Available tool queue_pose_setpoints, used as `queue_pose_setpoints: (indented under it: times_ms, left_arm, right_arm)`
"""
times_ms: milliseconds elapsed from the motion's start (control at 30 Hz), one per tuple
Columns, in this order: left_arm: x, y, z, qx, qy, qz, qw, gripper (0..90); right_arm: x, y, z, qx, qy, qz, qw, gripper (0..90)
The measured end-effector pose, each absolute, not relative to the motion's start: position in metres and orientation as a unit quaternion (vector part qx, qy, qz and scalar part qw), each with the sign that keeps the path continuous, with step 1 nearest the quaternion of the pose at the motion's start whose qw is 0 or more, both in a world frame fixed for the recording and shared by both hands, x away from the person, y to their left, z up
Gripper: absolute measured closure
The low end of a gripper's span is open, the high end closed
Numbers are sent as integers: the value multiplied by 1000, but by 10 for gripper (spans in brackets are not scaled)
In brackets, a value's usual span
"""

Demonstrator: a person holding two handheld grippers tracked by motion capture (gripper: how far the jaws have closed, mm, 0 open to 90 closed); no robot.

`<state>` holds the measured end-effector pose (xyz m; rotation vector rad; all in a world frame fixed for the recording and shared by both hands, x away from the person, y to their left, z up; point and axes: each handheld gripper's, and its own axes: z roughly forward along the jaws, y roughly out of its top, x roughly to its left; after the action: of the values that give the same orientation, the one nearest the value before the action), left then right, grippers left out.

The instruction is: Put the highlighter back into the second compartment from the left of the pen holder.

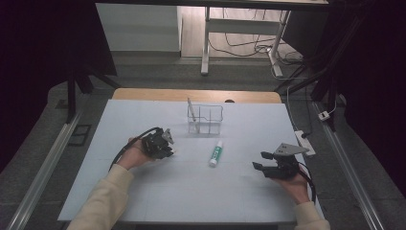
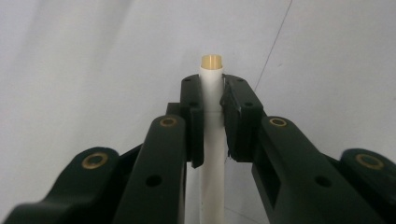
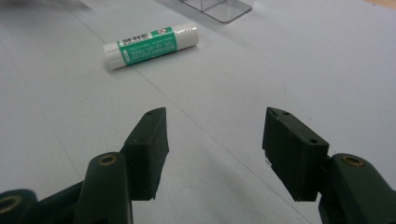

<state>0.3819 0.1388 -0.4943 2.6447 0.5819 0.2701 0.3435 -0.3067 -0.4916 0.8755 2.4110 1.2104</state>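
My left gripper [image 2: 212, 91] is shut on a slim white pen [image 2: 211, 140] with a tan end, which sticks out past the jaw tips. In the high view this gripper [image 1: 164, 149] is held low over the left middle of the table. A green and white glue stick [image 1: 216, 153] lies flat at the centre; it is also in the right gripper view [image 3: 149, 45], ahead and to the left of the jaws. My right gripper [image 3: 215, 149] is open with nothing between its jaws; it hovers at the right front [image 1: 259, 160], pointing left.
A clear plastic organizer [image 1: 210, 120] stands behind the glue stick with a slanted white stick [image 1: 191, 111] in its left compartment; its corner shows as a clear box [image 3: 219, 8]. The pale table mat [image 1: 143, 191] ends at a wooden edge [image 1: 143, 94] at the back.
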Motion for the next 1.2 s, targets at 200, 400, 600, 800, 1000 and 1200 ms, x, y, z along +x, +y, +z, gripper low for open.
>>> queue_pose_setpoints:
  times_ms: [200,400,600,800,1000,1200]
  left_arm:
    - [379,146,-484,940,224,108,235,782]
    - [375,156,-472,926,237,118,270,782]
    - [373,164,-463,916,250,123,289,782]
    - [371,170,-457,902,262,126,319,782]
    - [369,174,-450,884,272,131,358,782]
    - [368,177,-447,870,281,138,381,782]
  right_arm:
    - [343,-306,-492,304,841,421,153,400]
    - [344,-307,-491,304,841,421,154,400]
    - [343,-307,-491,304,841,420,156,400]
    - [343,-307,-491,304,841,420,156,399]
    - [343,-307,-491,302,841,421,157,399]
    - [343,-307,-491,304,840,420,157,398]
